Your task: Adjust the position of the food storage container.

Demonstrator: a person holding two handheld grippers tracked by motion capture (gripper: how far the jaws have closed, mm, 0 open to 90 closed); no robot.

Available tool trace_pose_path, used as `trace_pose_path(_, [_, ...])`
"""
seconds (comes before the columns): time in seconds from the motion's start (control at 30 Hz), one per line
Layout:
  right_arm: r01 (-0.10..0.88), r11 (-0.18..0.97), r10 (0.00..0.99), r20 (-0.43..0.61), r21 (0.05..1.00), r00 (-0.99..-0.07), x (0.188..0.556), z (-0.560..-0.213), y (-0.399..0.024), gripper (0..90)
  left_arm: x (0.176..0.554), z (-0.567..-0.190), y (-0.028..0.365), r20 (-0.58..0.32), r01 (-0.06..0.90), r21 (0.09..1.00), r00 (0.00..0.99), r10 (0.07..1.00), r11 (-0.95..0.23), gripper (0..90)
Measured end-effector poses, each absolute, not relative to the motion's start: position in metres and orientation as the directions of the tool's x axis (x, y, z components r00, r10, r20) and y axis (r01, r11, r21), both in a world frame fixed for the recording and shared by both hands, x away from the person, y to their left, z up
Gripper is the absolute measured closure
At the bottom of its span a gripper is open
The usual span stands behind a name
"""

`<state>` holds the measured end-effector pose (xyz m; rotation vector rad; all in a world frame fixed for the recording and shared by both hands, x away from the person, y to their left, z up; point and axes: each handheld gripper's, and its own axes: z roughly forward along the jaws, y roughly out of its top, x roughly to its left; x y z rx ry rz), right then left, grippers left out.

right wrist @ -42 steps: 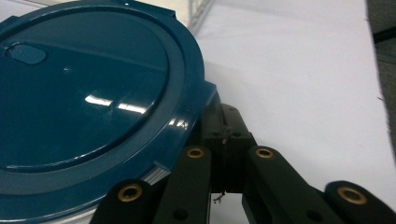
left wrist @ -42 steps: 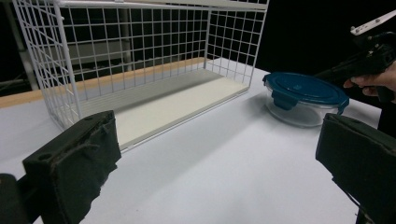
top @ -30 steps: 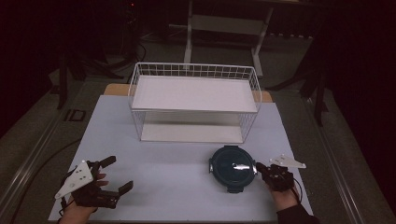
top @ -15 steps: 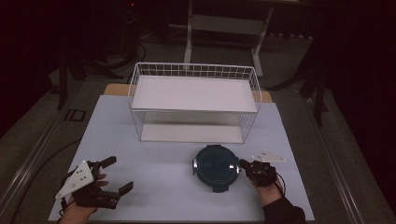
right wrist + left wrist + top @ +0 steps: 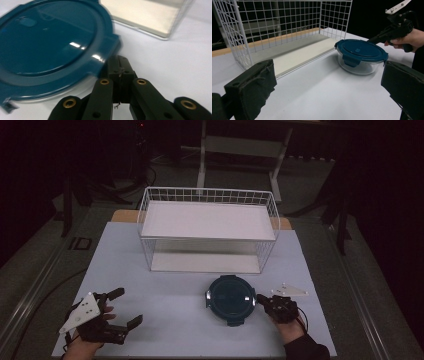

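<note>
Hiding jaw tips: container lid (image 5: pixel 47 42) rim

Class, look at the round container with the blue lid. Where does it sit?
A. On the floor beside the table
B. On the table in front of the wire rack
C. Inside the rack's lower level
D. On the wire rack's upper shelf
B: the container rests on the table, in front of the wire rack, with the right tongs at its edge.

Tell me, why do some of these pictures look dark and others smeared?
High view: only the table is lit, with the room behind it near black. Right gripper view: the blue lid is soft and smeared and carries white glints. Left gripper view: the lid is sharp, but the near fingers look fuzzy.
</note>
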<state>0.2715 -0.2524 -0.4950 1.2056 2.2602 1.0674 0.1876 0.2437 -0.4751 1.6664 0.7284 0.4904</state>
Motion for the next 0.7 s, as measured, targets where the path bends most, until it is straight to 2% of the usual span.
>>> trace_pose_path(0.23, [0.555,0.335,0.811,0.066,0.762,-0.581,0.272,-0.495,-0.248,90.0,0.188,-0.476,0.242,-0.065,0.203,0.972,0.717,0.694,-0.119,0.0])
trace_pose_path(0.7, [0.532,0.380,0.757,0.075,0.757,-0.649,0.271,-0.495,-0.217,90.0,0.190,-0.476,0.242,-0.071,0.210,0.971,0.719,0.692,-0.118,0.0])
